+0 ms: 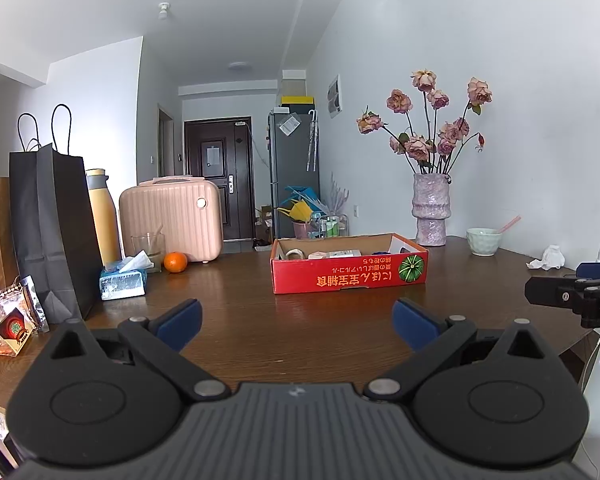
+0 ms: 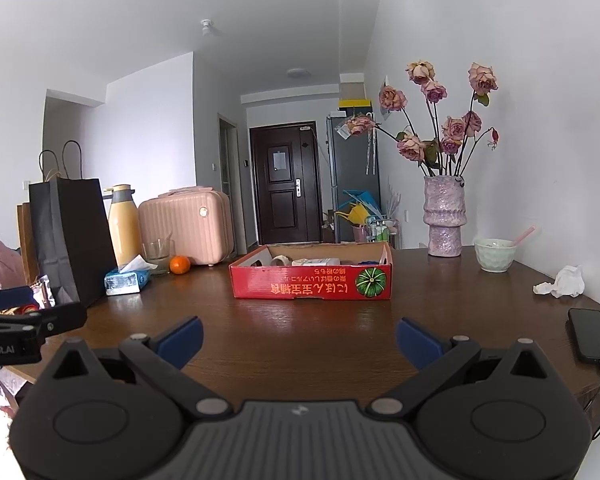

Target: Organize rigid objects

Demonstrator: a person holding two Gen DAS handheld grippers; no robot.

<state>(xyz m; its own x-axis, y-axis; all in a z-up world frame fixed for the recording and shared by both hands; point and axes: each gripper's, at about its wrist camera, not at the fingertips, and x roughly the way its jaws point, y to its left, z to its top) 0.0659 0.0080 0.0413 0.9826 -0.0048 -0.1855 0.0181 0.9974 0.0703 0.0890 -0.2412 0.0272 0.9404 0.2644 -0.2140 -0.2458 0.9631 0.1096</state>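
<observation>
Low red cardboard box (image 1: 350, 276) with a green pumpkin picture and upside-down lettering on its front wall, resting mid-way across the dark brown wooden table (image 1: 260, 320); inside the box, a roll of tape (image 1: 295, 254), a pale flat carton (image 1: 334, 255) and something dark blue, only partly visible. Left of the box: round orange fruit (image 1: 175, 261), clear drinking glass (image 1: 148, 245), blue-and-white tissue pack (image 1: 123, 282), tall black paper bag with cord handles (image 1: 52, 224), yellow insulated bottle with a grey cap (image 1: 102, 216), ribbed pink hard-shell case (image 1: 172, 220). Right of the box: mottled lilac ceramic vase of faded pink roses (image 1: 431, 210), pale green bowl with a pink spoon handle (image 1: 484, 241), crumpled white tissue (image 1: 548, 259), and, seen from the right wrist, black phone with a cable plugged in (image 2: 592, 334) lying flat near the table's edge. Left gripper (image 1: 296, 322) hovering over the near part of the table in front of the box, blue-padded fingers (image 1: 180, 322) spread wide, nothing between them. Right gripper (image 2: 299, 338) likewise in front of the box, fingers (image 2: 182, 340) spread wide and holding nothing. Each gripper poking into the edge of the other's view, side by side, well short of the box.
</observation>
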